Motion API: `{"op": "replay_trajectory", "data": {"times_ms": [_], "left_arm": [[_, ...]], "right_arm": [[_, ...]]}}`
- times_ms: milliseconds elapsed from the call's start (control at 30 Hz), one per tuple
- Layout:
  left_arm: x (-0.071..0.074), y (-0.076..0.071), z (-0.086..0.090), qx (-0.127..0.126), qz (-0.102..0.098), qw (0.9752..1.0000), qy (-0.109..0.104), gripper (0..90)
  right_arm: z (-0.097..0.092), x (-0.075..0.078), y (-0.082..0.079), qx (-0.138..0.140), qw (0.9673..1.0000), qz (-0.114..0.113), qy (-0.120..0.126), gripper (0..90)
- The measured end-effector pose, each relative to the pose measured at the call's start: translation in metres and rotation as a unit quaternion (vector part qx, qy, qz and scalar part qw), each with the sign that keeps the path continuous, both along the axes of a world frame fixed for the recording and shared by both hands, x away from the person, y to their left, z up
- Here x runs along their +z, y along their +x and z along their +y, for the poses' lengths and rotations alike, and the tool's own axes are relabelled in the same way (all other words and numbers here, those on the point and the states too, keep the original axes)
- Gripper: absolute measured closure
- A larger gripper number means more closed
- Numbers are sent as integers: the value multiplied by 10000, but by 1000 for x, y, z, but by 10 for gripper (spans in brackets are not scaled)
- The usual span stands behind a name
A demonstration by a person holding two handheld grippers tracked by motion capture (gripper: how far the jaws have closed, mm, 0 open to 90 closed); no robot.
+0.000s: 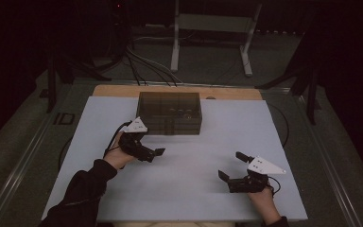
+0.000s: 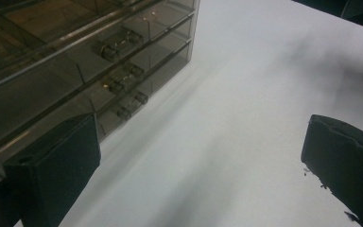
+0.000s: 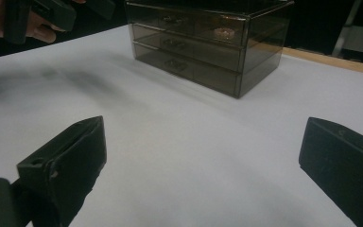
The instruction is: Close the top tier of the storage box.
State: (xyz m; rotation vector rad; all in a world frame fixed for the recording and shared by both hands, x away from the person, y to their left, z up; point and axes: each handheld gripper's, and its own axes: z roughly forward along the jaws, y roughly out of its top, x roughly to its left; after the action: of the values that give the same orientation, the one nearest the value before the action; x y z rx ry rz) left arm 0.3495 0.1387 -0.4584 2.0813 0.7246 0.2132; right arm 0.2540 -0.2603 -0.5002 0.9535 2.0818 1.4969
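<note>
High view. A smoky see-through drawer box (image 1: 169,113) stands at the far middle of the white bench (image 1: 189,175), on the white sheet, with a strip of bare wood behind it. Some small things show dimly through its top; what they are I cannot tell. The left gripper (image 1: 149,144) is just in front of the box's near left corner, close to it but apart, its grey plate on top, held in the left hand (image 1: 117,156), dark sleeve behind. Its jaws are spread, holding nothing. The right gripper (image 1: 231,166) is near the front right of the bench, well apart from the box, in the right hand (image 1: 263,197). Its jaws are also spread and empty, pointing left and away.

Left gripper view. Two black jaws rise at the bottom corners, wide apart, bare bench between them. The box (image 2: 82,66) fills the upper left, seen tilted: three stacked drawers, each with a small clear handle on its front. The left jaw lies just in front of the lowest drawer; touching or not, cannot tell. A bit of the other hand shows at the upper right edge.

Right gripper view. Jaws wide apart, nothing between but white bench. The box (image 3: 203,40) stands upright in the upper middle, well off, all three drawers shut. A small round pale thing shows through the top drawer's front, at its right end. The left hand with its gripper shows at the upper left corner.
</note>
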Motion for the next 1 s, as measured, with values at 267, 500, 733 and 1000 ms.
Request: {"op": "replay_trajectory", "data": {"times_ms": [267,500,733,1000], "left_arm": [[-2,-7,13,83,-5,9999,81,0],[-7,-17,26,163,-37,9998,109,0],[-11,-25,37,262,-57,9996,84,0],[-21,-37,53,362,-44,9992,143,0]], "right_arm": [[0,0,0,-12,10000,-13,-4,18],[0,0,0,-16,10000,-2,-16,18],[1,0,0,-13,10000,-6,-27,18],[1,0,0,-16,10000,-9,-36,18]]}}
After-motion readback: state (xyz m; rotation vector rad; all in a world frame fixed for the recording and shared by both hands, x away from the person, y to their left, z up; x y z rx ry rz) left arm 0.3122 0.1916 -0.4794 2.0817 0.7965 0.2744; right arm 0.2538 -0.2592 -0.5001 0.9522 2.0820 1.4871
